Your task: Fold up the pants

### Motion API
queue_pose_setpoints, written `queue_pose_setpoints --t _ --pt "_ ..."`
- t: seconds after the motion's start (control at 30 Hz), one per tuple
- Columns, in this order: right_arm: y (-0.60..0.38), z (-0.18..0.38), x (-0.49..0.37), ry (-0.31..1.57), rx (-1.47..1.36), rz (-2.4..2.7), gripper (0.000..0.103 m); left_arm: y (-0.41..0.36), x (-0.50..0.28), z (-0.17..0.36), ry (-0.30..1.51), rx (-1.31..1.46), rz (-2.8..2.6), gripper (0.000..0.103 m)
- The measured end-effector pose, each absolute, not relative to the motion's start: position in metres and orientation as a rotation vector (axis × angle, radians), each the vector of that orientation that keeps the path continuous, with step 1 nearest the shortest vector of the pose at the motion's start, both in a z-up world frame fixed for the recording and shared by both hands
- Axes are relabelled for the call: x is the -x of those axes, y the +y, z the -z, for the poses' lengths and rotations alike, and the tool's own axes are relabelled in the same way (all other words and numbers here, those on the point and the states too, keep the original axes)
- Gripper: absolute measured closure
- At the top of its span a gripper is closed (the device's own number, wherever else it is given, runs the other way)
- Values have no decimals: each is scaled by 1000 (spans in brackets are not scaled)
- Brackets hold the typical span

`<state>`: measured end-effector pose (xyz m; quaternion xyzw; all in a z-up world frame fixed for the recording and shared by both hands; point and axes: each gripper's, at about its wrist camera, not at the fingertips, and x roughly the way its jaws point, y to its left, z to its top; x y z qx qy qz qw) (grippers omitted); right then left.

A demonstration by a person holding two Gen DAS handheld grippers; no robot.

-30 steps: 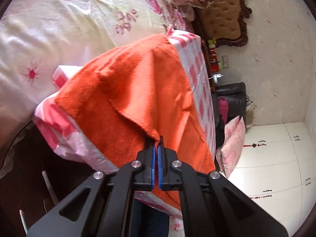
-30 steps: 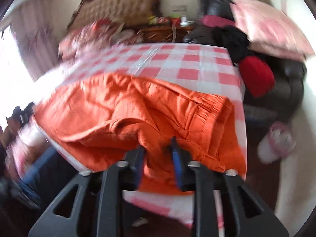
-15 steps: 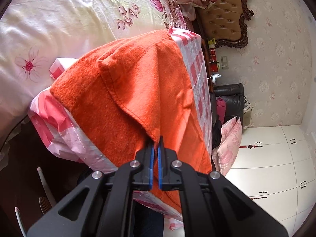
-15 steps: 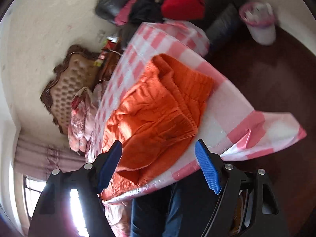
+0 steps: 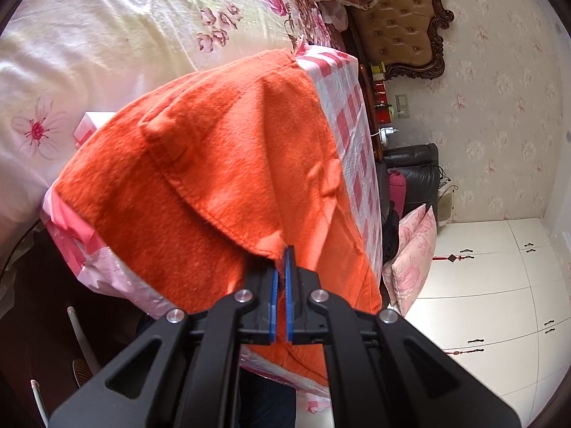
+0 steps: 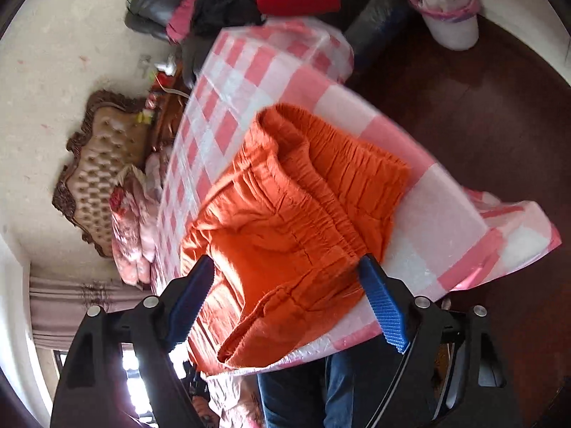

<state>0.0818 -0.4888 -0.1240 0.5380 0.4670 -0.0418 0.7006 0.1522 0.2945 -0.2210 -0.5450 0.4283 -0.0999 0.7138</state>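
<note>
Orange pants (image 5: 221, 164) lie on a table with a pink and white checked cloth (image 5: 351, 107). My left gripper (image 5: 281, 264) is shut on a hem corner of the pants at the table's near edge, with one layer lifted over the rest. In the right wrist view the pants (image 6: 292, 221) show their gathered elastic waistband (image 6: 342, 178) near the table corner. My right gripper (image 6: 285, 285) is open and empty, held above the waistband end, its blue pads (image 6: 383, 303) wide apart.
A bed with a floral sheet (image 5: 107, 35) lies beside the table. A tufted headboard (image 5: 410, 18) and a dark sofa with cushions (image 5: 414, 178) stand behind. A pink-lined bin (image 6: 449, 10) stands on the dark floor (image 6: 481, 125). The person's legs in jeans (image 6: 303, 392) are at the table edge.
My right gripper has let go of the pants, opened wide and pulled back above the waistband. My left gripper has stayed shut on the hem and shifted only slightly.
</note>
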Motion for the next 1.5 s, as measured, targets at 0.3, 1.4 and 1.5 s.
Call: queue_pose_setpoints --t 0.3,1.4,1.5 --pt "-480 120 -70 1139 -1056 145 91 300 -154 200 920 1193 251 102" --pt "-513 -15 -232 853 -1082 34 84 283 -305 54 919 1102 258 102" --pt "-515 -41 -227 686 -1024 -58 84 276 -283 18 821 1046 314 102"
